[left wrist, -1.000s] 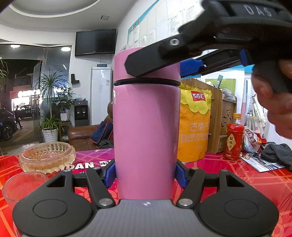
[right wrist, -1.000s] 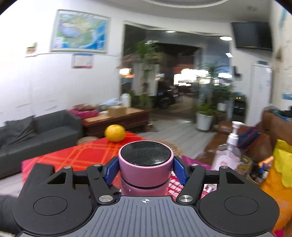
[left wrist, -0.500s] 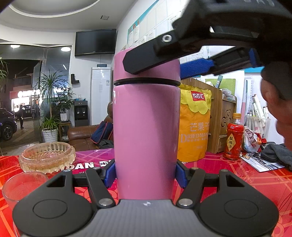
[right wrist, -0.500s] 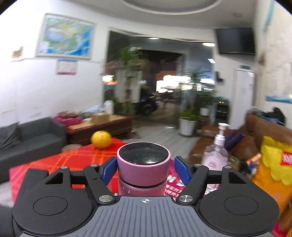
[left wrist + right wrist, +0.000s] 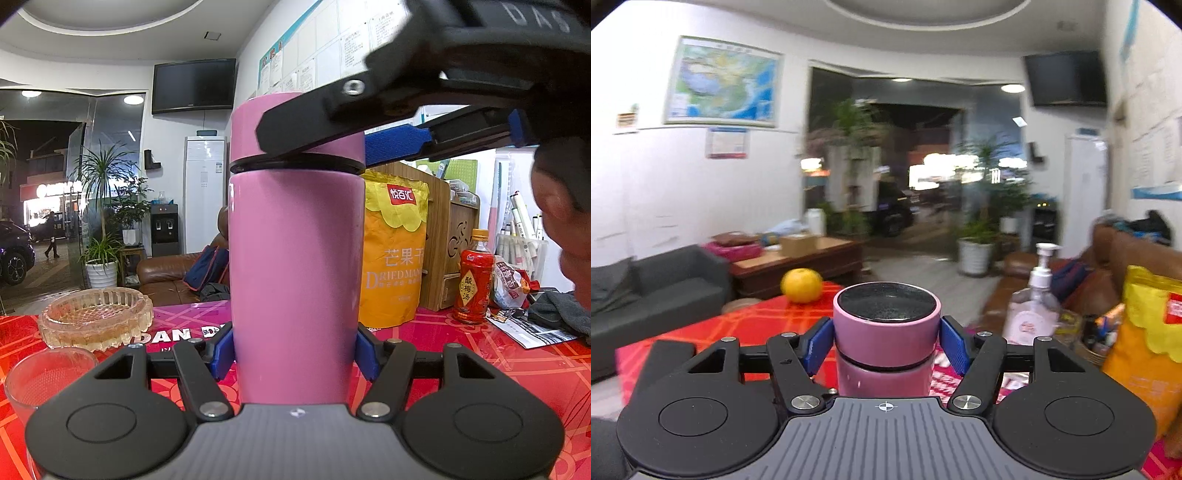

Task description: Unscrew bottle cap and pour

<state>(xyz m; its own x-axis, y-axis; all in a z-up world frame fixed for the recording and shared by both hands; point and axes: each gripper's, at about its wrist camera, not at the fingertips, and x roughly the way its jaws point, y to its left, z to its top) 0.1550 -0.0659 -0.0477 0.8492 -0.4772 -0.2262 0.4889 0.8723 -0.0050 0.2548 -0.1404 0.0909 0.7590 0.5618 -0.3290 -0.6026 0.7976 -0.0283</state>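
Here, a pink insulated bottle point(image 5: 295, 280) stands upright on a red patterned desk point(image 5: 480, 362). The left tool point(image 5: 295, 349) is clamped on the bottle's lower body. The right tool point(image 5: 885, 341) is clamped around its pink cap point(image 5: 886, 323). A glass ashtray point(image 5: 96, 317) sits left of the bottle, an orange dried-mango bag point(image 5: 395, 251) right.
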